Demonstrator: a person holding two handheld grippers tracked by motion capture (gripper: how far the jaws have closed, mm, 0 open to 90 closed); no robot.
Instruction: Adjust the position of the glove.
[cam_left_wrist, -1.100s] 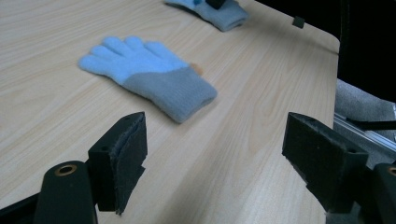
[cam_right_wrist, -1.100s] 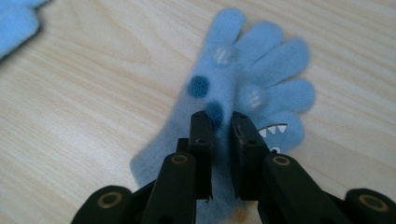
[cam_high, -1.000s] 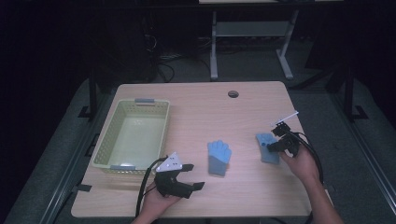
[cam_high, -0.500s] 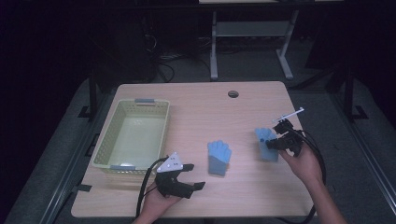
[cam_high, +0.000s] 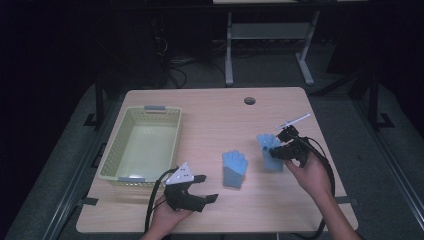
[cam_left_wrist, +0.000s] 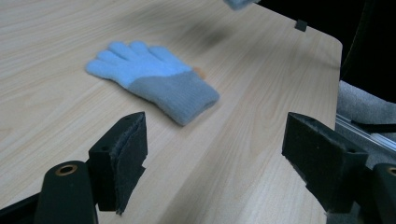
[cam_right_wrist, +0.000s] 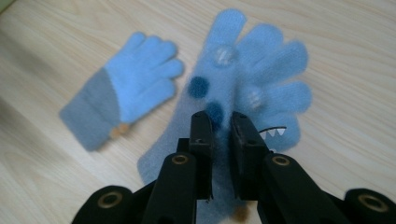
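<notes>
The right hand-held gripper (cam_right_wrist: 220, 122) pinches a blue monster-face glove (cam_right_wrist: 261, 88) above the worktop (cam_high: 210, 112); the left hand-held gripper (cam_left_wrist: 215, 154) gapes wide, empty.

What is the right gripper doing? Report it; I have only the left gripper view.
Observer: The right gripper is shut on a second blue glove, pinching its fabric.
Operator: Describe that glove.
Observer: It carries two dark dots, clear buttons and a white toothed mouth.
Operator: Locate a container for me.
Observer: A pale green basket stands on the table's left side, just beyond the left gripper.
</notes>
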